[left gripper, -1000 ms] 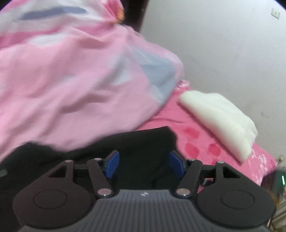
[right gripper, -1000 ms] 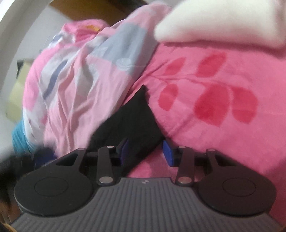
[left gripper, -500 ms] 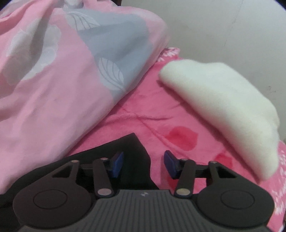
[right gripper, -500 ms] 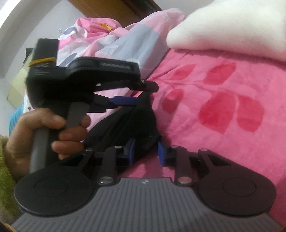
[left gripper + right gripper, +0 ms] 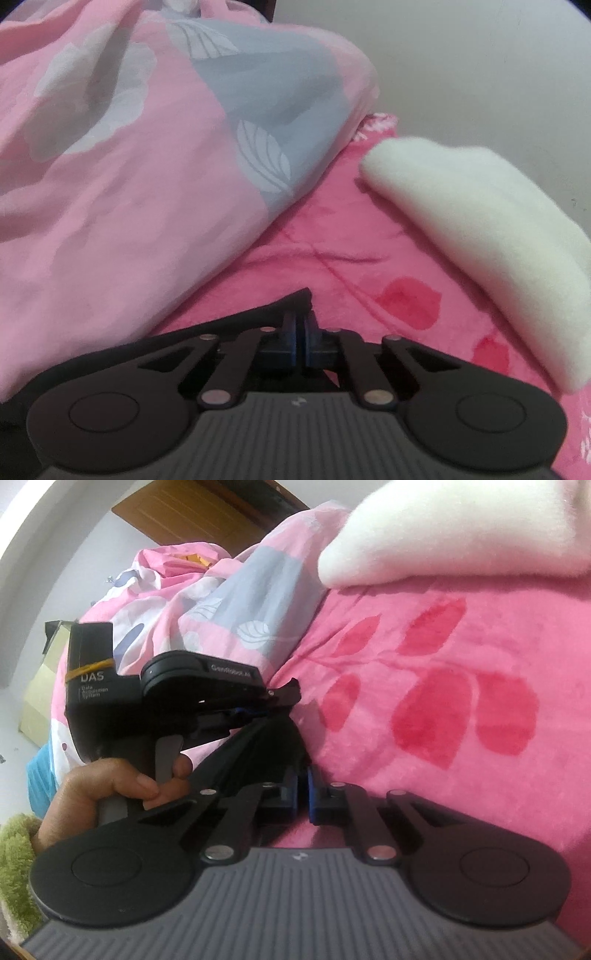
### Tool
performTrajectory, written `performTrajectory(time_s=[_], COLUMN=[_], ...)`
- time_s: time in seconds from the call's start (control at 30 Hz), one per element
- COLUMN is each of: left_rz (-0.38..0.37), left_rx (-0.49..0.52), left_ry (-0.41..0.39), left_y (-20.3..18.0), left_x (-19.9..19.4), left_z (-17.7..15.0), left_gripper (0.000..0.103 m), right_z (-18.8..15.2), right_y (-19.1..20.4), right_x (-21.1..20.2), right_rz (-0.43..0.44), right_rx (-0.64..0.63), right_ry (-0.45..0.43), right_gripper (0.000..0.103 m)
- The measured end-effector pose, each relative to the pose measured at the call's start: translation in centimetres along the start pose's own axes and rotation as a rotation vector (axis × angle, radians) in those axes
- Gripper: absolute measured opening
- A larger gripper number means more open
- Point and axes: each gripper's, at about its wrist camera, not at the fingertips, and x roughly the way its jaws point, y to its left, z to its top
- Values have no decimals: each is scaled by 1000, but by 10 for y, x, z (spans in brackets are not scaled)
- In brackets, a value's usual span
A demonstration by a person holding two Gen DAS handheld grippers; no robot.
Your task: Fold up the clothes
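Left wrist view: left gripper [image 5: 300,325] was clamped on the black garment [image 5: 258,314] corner ahead; right gripper [image 5: 302,786] likewise pinched it. Folding had barely begun; the fold remained undone.

Matt black cloth garment [image 5: 266,314], fleecy blanket [image 5: 351,240]

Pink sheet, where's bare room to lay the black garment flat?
Free: the pink sheet between the black garment and the white pillow. Crowded: the quilt heaped along the garment's other side, with both tongs at its corner.
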Motion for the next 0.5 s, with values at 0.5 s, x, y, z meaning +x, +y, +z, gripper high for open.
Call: performTrajectory(time_s=[0.5], left_rz=[-33], left_rx=[-153], left_ry=[-131], left_y=[79], left_x=[-158], left_z=[-13], left_gripper=[4], right_z=[-20], right_y=[110], right_x=[-42], right_rz=[218], right_rx=[-486], right_ry=[8], right_gripper=[3])
